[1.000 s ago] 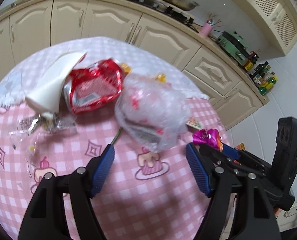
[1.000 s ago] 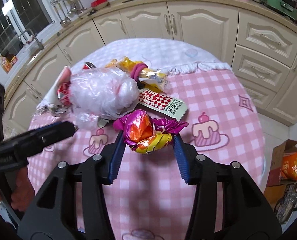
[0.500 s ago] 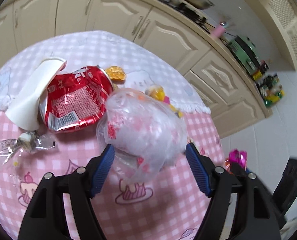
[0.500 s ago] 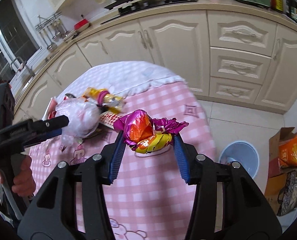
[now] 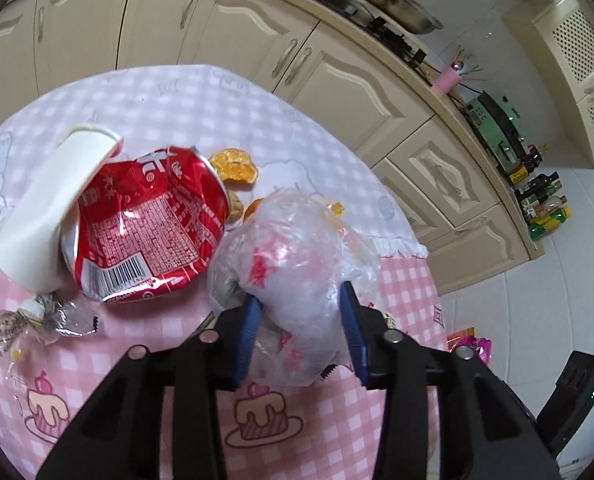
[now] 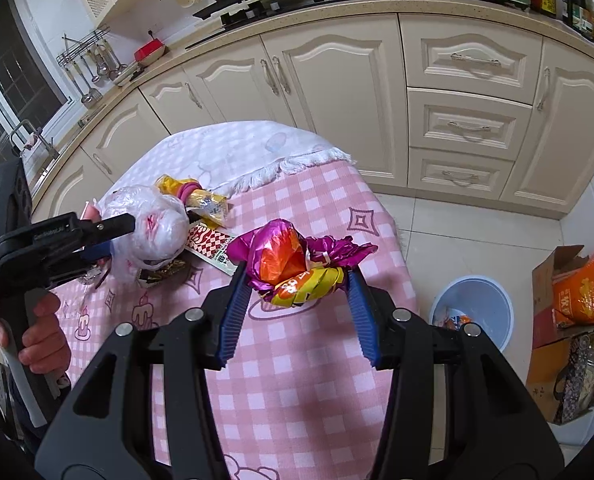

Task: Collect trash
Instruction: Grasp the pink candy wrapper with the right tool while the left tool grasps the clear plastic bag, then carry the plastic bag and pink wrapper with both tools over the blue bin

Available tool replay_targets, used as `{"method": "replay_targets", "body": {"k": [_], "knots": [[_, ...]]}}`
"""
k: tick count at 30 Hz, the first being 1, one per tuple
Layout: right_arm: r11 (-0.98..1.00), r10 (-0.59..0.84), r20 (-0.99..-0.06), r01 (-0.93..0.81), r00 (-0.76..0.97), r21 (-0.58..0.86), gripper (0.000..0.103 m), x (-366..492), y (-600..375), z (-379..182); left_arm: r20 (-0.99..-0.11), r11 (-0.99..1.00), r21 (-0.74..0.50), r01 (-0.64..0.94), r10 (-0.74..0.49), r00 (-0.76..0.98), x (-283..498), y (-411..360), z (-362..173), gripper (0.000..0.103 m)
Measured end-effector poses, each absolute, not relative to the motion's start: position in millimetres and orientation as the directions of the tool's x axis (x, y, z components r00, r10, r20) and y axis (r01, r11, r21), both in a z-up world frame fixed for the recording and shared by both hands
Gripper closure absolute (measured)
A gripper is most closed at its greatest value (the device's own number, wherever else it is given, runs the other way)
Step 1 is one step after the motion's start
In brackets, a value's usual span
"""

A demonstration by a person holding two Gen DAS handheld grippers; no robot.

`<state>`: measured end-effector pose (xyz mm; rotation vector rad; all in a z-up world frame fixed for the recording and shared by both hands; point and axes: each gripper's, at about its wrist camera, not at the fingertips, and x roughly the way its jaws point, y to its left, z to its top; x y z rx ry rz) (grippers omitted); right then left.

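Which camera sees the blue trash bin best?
The right wrist view: the blue trash bin sits on the floor beside the table, open top showing. The left wrist view doesn't show it at all.

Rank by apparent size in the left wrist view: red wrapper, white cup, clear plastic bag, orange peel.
1. Clear plastic bag and red wrapper look alike; the bag is nearer the camera, so unsure.
2. White cup.
3. Orange peel.

The clear plastic bag hides most of the checkered packet and a dark wrapper. The red packet's print is too small to read. The bin's contents are unclear.
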<state>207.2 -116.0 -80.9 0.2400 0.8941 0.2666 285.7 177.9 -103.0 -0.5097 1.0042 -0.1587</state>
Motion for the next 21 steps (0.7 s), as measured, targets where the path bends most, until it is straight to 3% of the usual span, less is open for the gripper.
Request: {"method": "replay_targets", "body": {"k": [21], "knots": [[0.943, 0.307, -0.696, -0.109, 0.649, 0.315, 0.056, 166.5, -139.9, -58.8, -0.717, 0.897, -0.442, -0.015, -0.343, 0.607, 217.0, 141.4, -67.8, 0.069]]}}
